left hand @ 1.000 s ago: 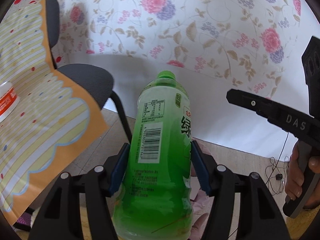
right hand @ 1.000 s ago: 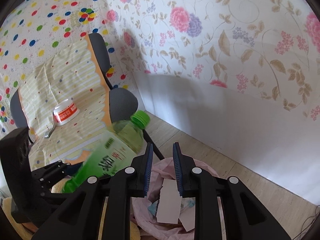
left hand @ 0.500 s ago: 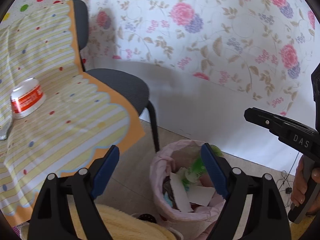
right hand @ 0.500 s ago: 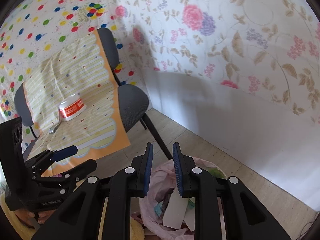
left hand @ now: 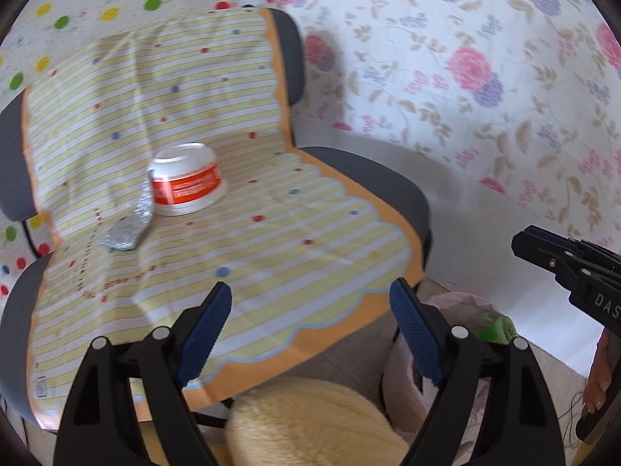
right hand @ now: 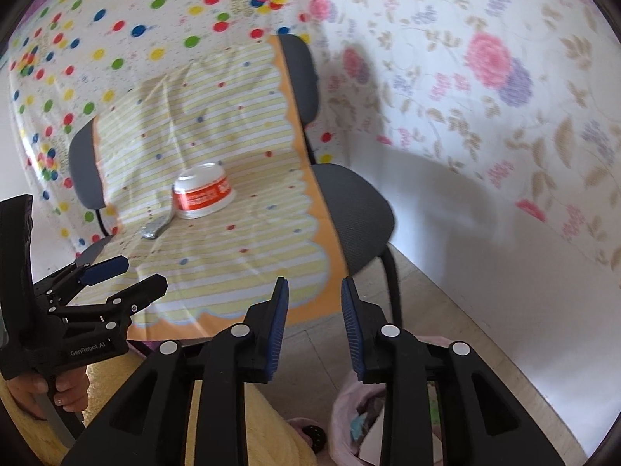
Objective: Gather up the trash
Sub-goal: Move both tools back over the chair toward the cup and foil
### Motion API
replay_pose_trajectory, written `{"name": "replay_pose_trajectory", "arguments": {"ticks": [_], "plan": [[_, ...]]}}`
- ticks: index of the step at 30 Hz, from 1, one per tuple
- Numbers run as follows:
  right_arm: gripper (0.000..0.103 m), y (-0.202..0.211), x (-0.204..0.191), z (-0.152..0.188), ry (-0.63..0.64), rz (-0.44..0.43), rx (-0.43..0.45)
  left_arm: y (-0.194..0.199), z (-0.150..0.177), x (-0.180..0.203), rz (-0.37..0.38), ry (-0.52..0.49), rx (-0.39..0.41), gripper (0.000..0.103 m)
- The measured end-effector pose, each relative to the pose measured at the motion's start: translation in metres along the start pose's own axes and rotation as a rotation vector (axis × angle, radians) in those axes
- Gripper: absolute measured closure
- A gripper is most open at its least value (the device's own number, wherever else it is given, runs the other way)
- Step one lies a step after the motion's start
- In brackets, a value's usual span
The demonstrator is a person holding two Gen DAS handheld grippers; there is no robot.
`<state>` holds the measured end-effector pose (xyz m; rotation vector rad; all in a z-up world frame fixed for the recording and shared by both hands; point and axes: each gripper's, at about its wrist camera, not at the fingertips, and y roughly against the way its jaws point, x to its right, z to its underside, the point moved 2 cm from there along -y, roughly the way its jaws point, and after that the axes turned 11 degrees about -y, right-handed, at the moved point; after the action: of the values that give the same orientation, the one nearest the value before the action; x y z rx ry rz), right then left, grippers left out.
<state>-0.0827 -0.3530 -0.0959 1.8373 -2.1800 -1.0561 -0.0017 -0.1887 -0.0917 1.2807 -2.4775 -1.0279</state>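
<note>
Here one cup [left hand: 186,180] and one foil scrap [left hand: 126,225] lie on the cloth [left hand: 271,240]; left jaws wide, right jaws opening, both empty.

Right gripper [right hand: 312,322] fills the bottom, jaws opening w/ nothing between the blue pads. Under it at the lower right, a bin w/ a pink bag [right hand: 343,423], paper scraps inside, mostly hidden. Left gripper [right hand: 128,275] at the left edge, jaws apart & empty, held by a hand [right hand: 46,392]. Ahead, a grey chair [right hand: 349,209] draped w/ a striped yellow cloth [right hand: 217,147]; on it a white & orange tub [right hand: 203,191], upside down, w/ a crumpled silver bit, prob. foil [right hand: 157,228], just beside it.
</note>
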Motion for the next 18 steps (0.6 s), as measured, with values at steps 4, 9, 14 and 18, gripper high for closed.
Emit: {"name": "replay_pose_trajectory", "arguments": {"ticks": [4,9,14,18], "plan": [[0.064,-0.014,-0.032,-0.009,0.056,-0.042,-0.014,0.006,0.001,-0.037,-0.068,0.063,0.005,0.021],[0.053,-0.037,-0.065,-0.020,0.101,-0.089,-0.043,0.004,0.009,-0.078,-0.128,0.122,-0.031,0.021],[0.052,-0.067,-0.091,-0.027,0.130,-0.129,-0.075,-0.001,0.037,-0.134,-0.243,0.188,-0.096,0.021],[0.052,-0.092,-0.106,-0.036,0.139,-0.155,-0.105,0.005,0.048,-0.183,-0.318,0.249,-0.125,0.021]]}}
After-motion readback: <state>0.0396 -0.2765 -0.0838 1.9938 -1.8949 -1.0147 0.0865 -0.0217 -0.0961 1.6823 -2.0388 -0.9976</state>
